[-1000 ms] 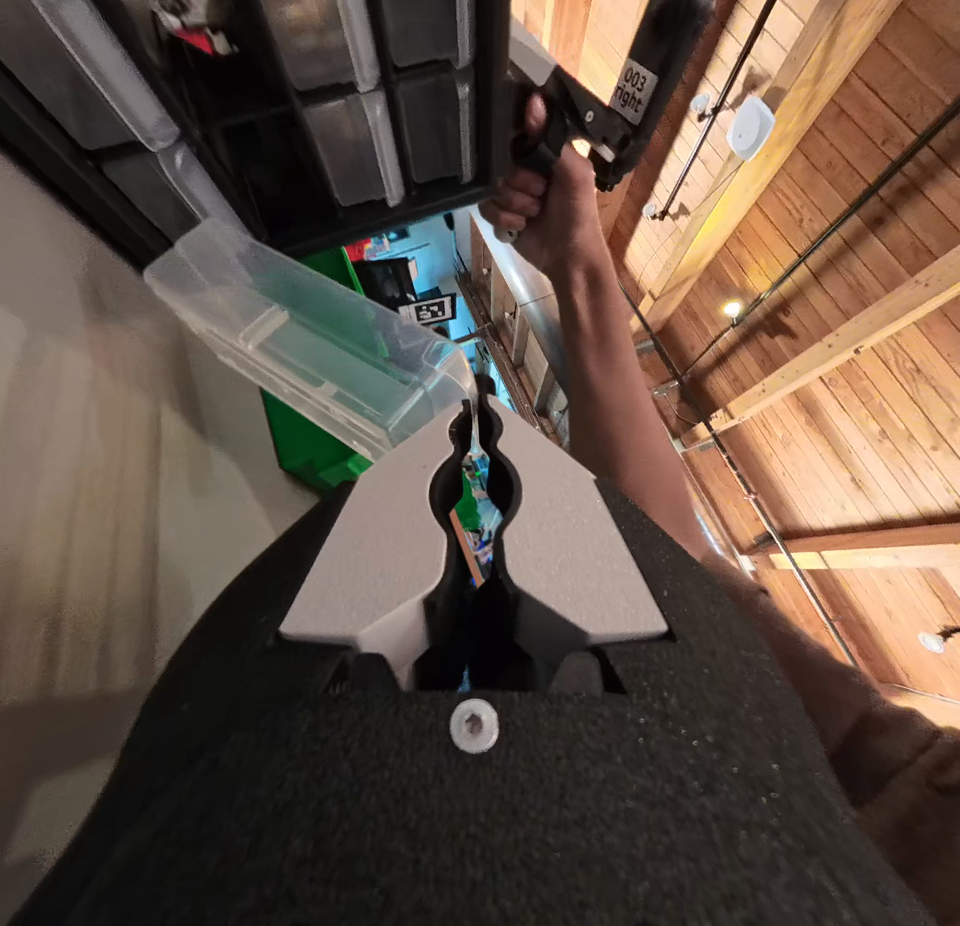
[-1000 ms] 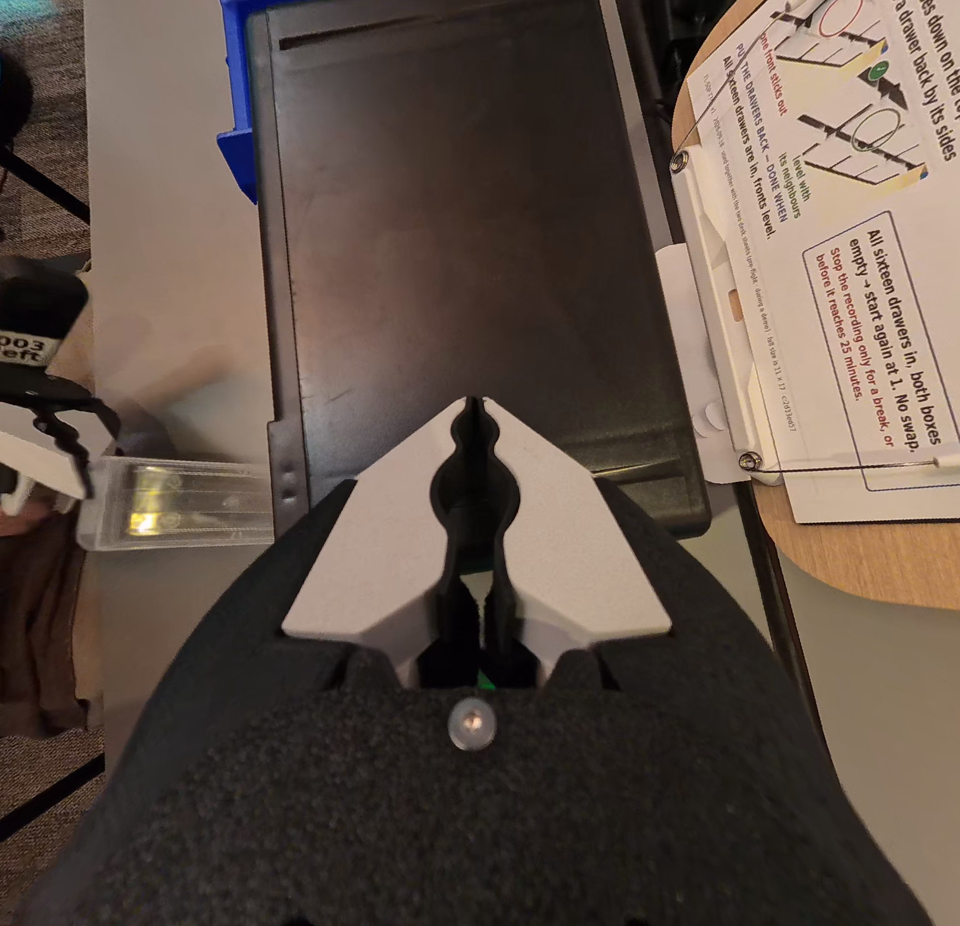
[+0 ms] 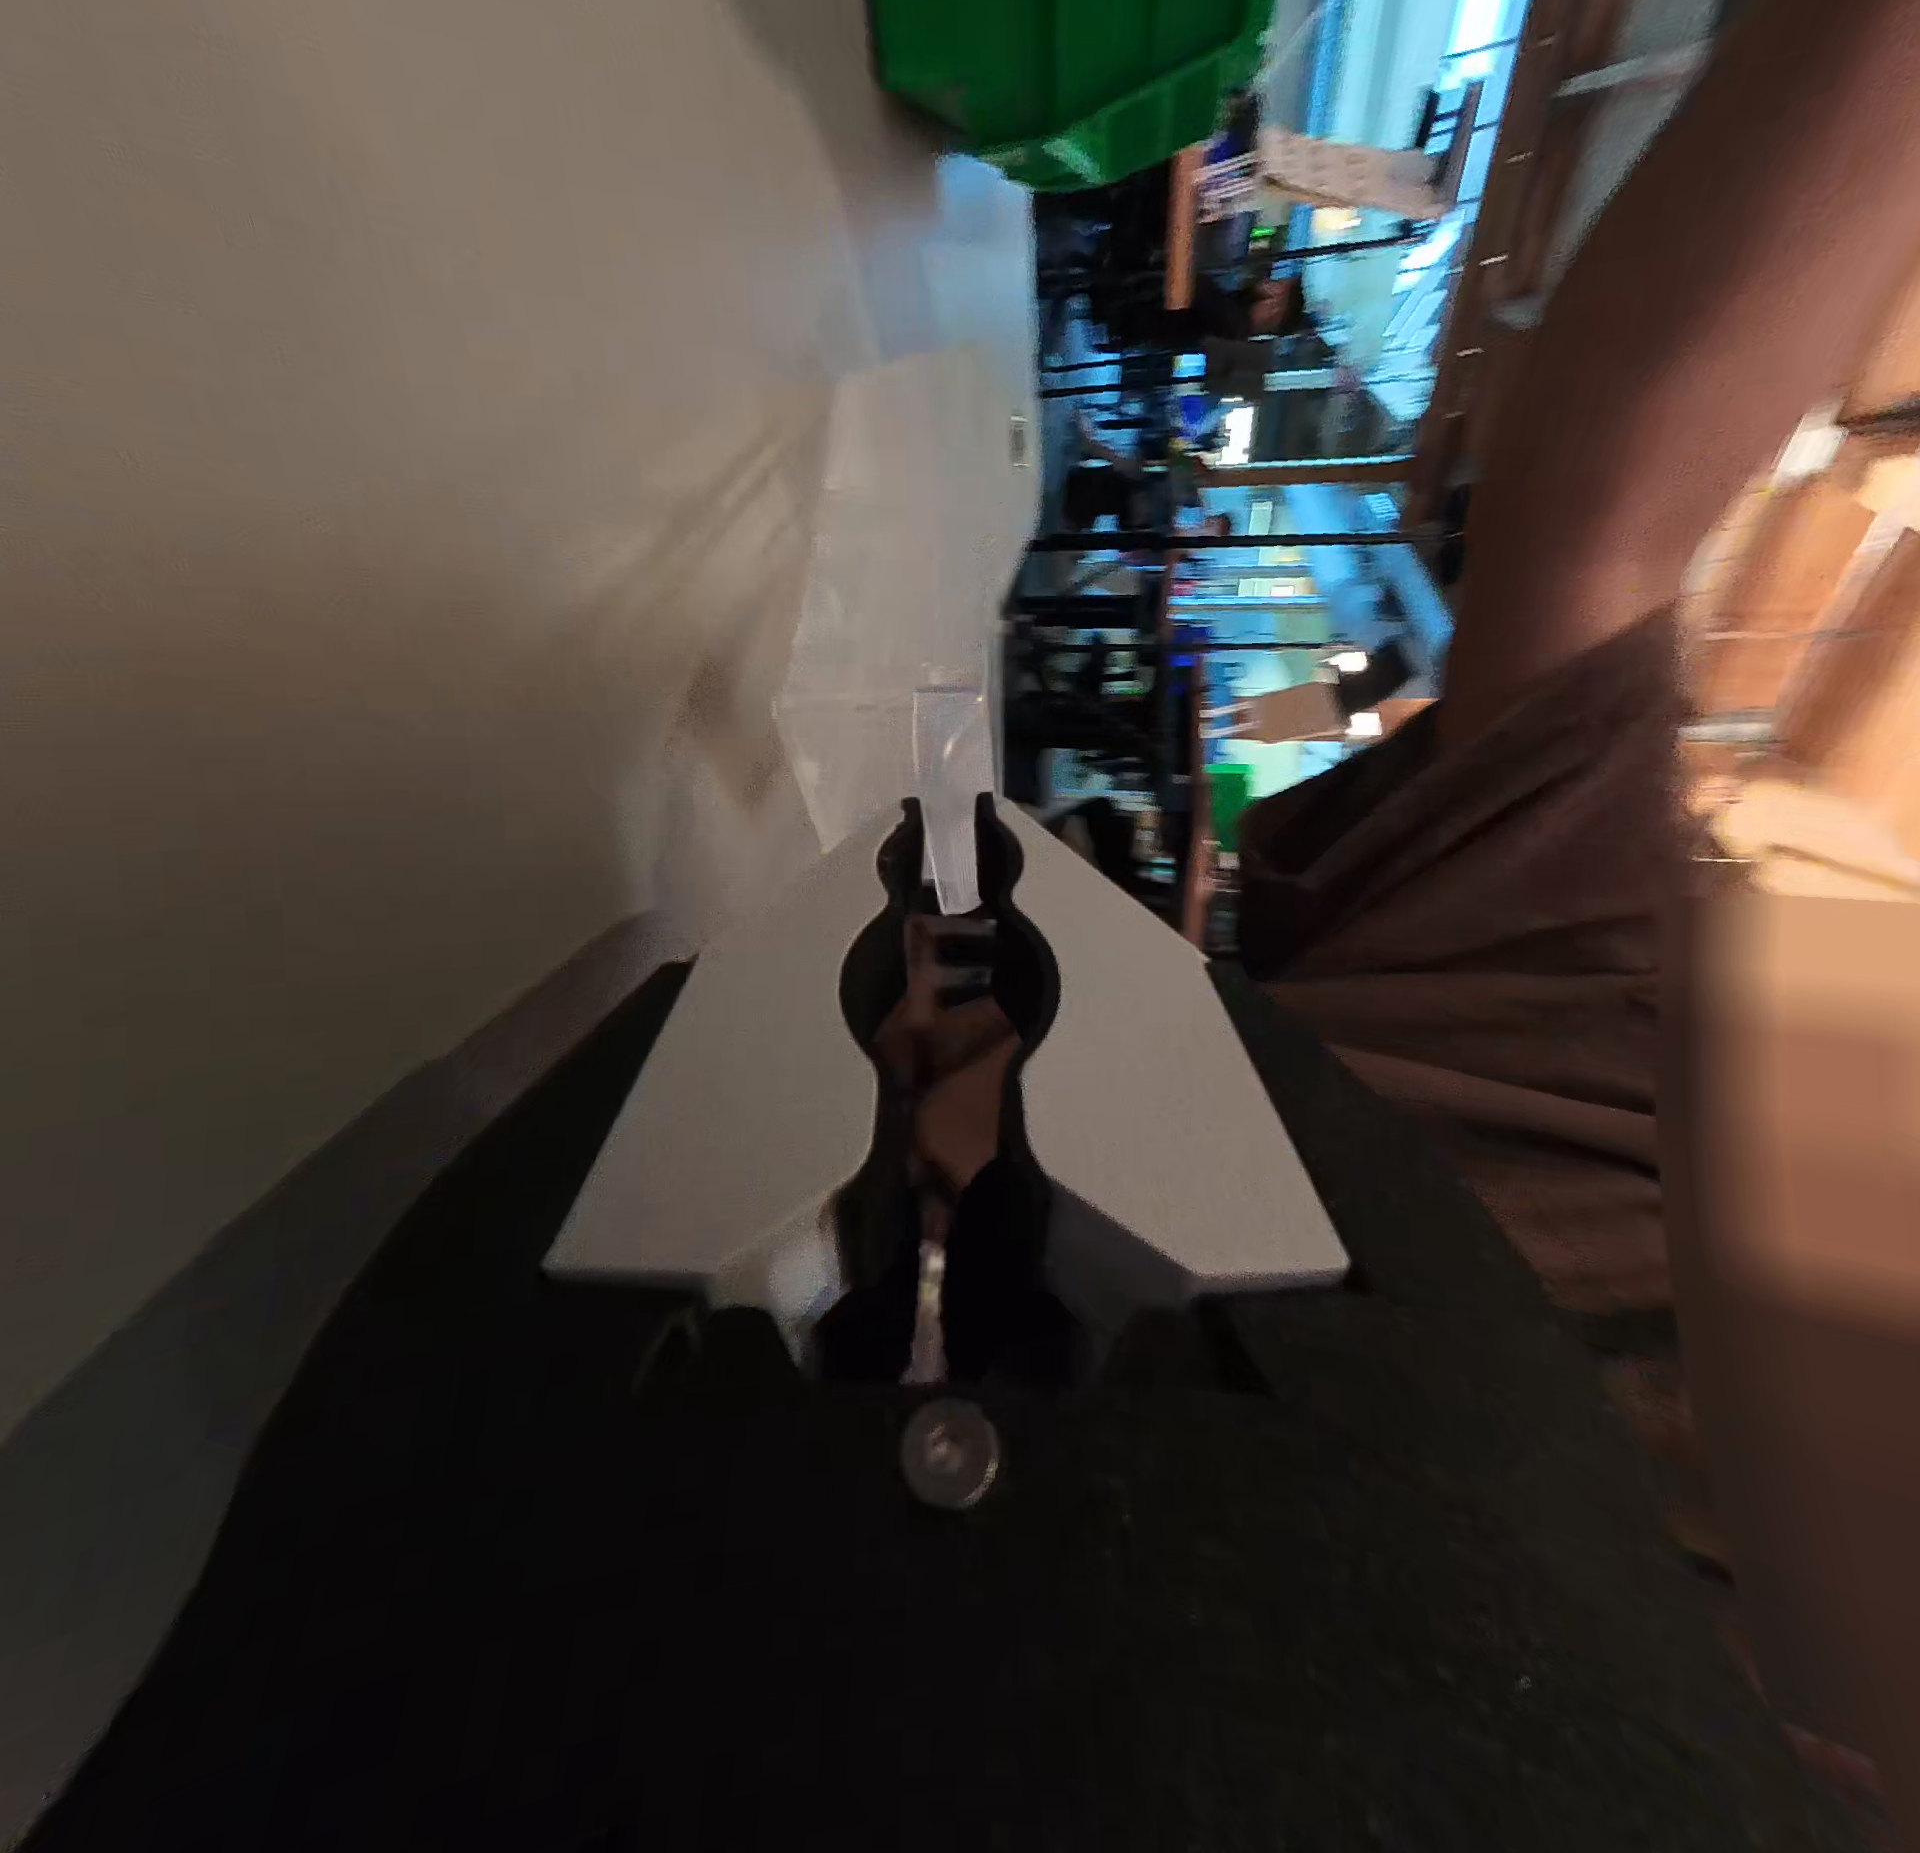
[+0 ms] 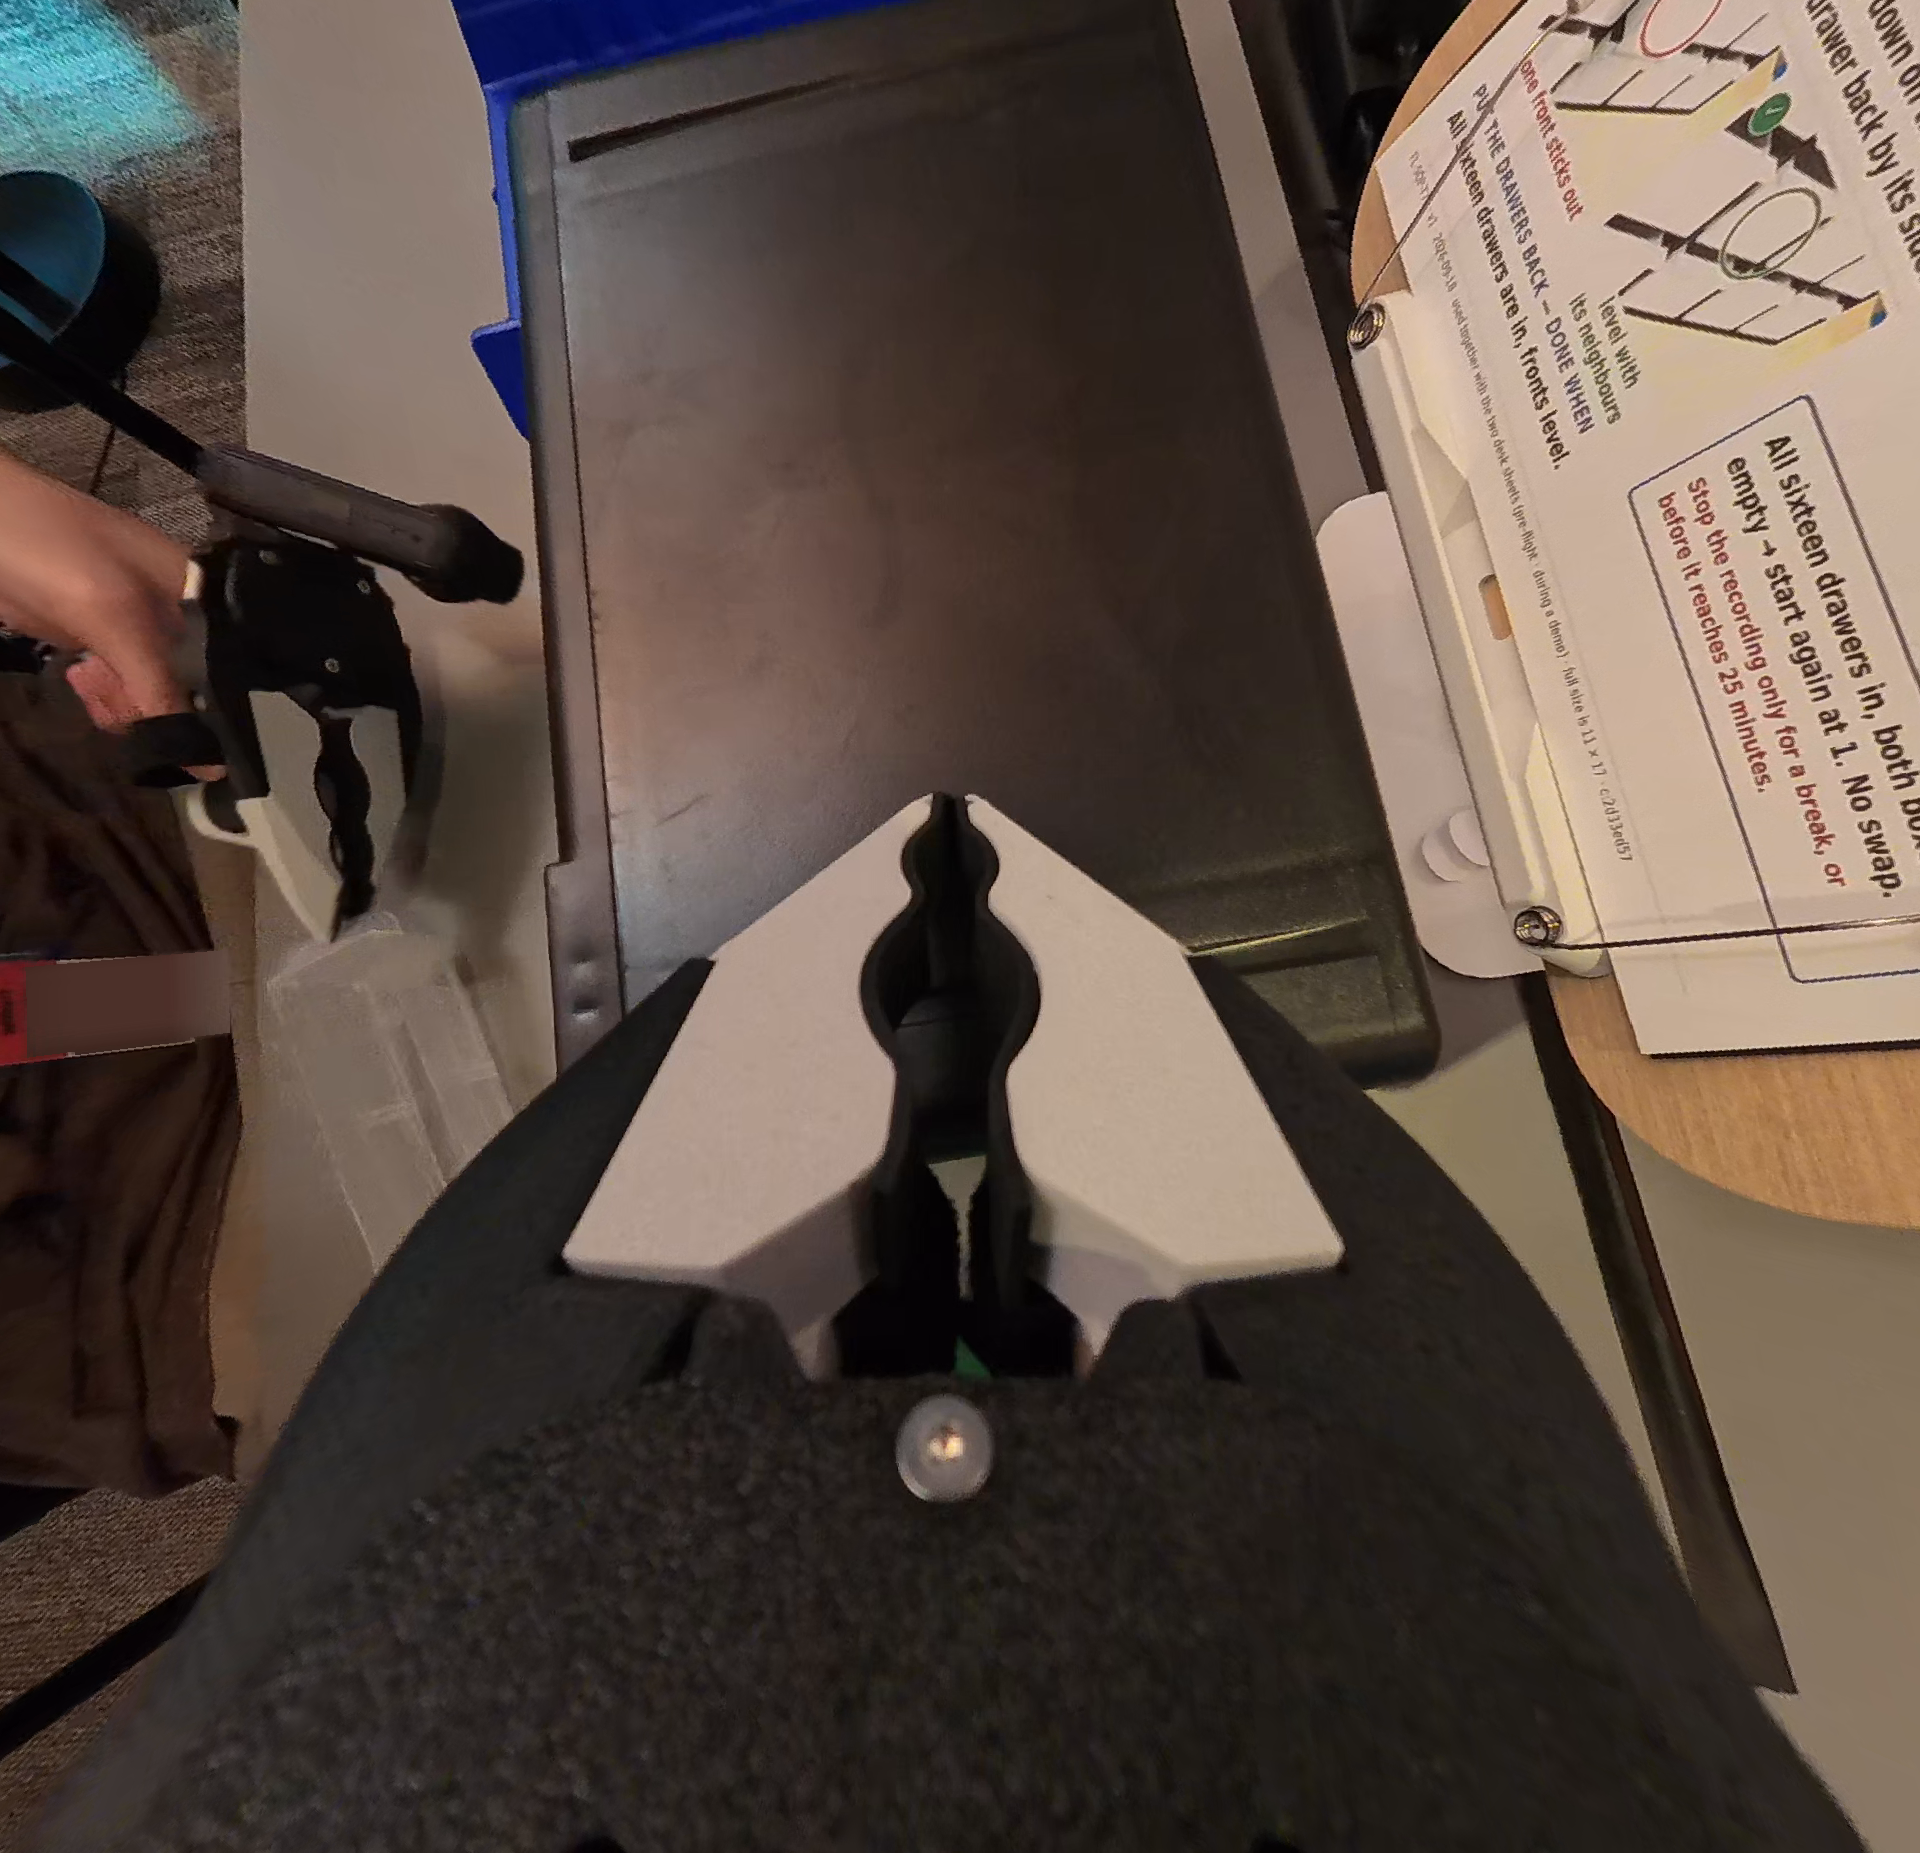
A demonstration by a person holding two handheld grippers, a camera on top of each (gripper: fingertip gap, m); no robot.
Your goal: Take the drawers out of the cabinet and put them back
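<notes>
— Two grippers to report; how does our left gripper [image 3: 951, 827] stand?

— We see it clamped on a tab of the clear drawer [image 3: 914, 556], which stretches up the middle of the left wrist frame, blurred, along the pale table [image 3: 364, 453]. A green bin [image 3: 1060, 37] sits at the top.

— And in the right wrist view?

— We find the same left gripper [image 4: 348, 868] at the left edge, a hand [image 4: 94, 608] on its grip, the drawer [image 4: 384, 1055] lying on the table below its tips, outside the cabinet.

— Our right gripper [image 4: 951, 801]?

— Its tips are pressed together with nothing between them, above the black cabinet [image 4: 914, 453] top at centre. We note a blue bin [image 4: 499, 141] behind at upper left and an instruction sheet [image 4: 1714, 453] at right.
</notes>
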